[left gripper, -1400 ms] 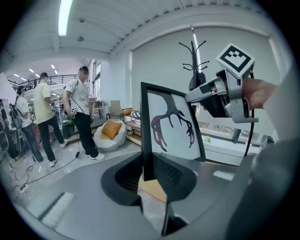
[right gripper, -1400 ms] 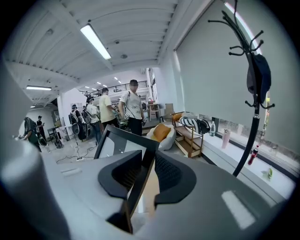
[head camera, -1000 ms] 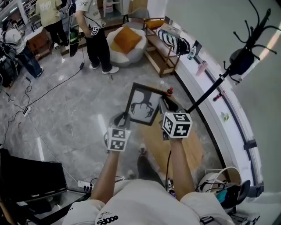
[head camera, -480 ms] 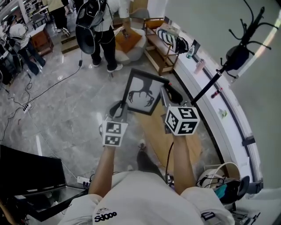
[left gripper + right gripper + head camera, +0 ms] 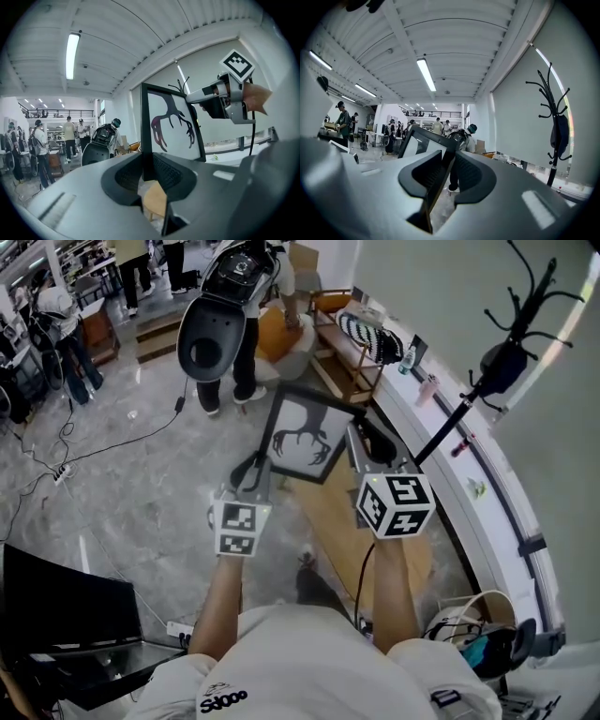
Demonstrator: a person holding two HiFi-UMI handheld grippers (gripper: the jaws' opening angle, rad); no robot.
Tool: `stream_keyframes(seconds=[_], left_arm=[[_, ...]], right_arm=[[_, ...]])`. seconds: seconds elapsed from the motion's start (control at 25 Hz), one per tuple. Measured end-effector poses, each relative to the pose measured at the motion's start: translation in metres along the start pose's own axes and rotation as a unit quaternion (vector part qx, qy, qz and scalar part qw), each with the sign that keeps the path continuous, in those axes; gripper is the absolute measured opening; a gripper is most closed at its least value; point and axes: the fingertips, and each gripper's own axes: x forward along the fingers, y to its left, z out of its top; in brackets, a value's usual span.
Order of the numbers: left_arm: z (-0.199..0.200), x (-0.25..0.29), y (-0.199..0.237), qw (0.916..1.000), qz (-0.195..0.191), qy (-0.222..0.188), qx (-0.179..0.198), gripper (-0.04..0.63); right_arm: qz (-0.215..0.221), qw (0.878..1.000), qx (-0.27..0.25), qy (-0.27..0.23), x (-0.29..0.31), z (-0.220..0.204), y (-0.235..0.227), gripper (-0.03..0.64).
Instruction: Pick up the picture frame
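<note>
The picture frame (image 5: 302,435), black-edged with a dark antler print on white, hangs in the air above the floor between my two grippers. My left gripper (image 5: 255,474) is shut on its lower left edge. My right gripper (image 5: 361,448) is shut on its right edge. In the left gripper view the frame (image 5: 171,126) stands upright, its black edge clamped in the left gripper (image 5: 147,171), and the right gripper's marker cube (image 5: 236,68) shows beyond it. In the right gripper view the frame (image 5: 423,145) runs slanted through the right gripper (image 5: 447,173).
A light wooden table (image 5: 347,521) lies below the frame. A black coat stand (image 5: 506,357) rises at the right by a white ledge (image 5: 450,460). A person carrying a black chair shell (image 5: 220,320) stands ahead, near a wooden bench (image 5: 352,352). Cables cross the grey floor (image 5: 112,474).
Both grippers have risen with the frame held between them. The person ahead has come closer, now carrying a black chair shell.
</note>
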Motion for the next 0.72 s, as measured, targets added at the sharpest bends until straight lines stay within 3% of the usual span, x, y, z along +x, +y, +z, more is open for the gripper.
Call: stream_keyframes(seconds=[0.72], left_arm=[[0.020,-0.014,0.004,0.9992,0.019,-0.031,0.015,0.077]], right_arm=[[0.006,1.000,-0.011,-0.021,-0.014,0.021,0.011,0.089]])
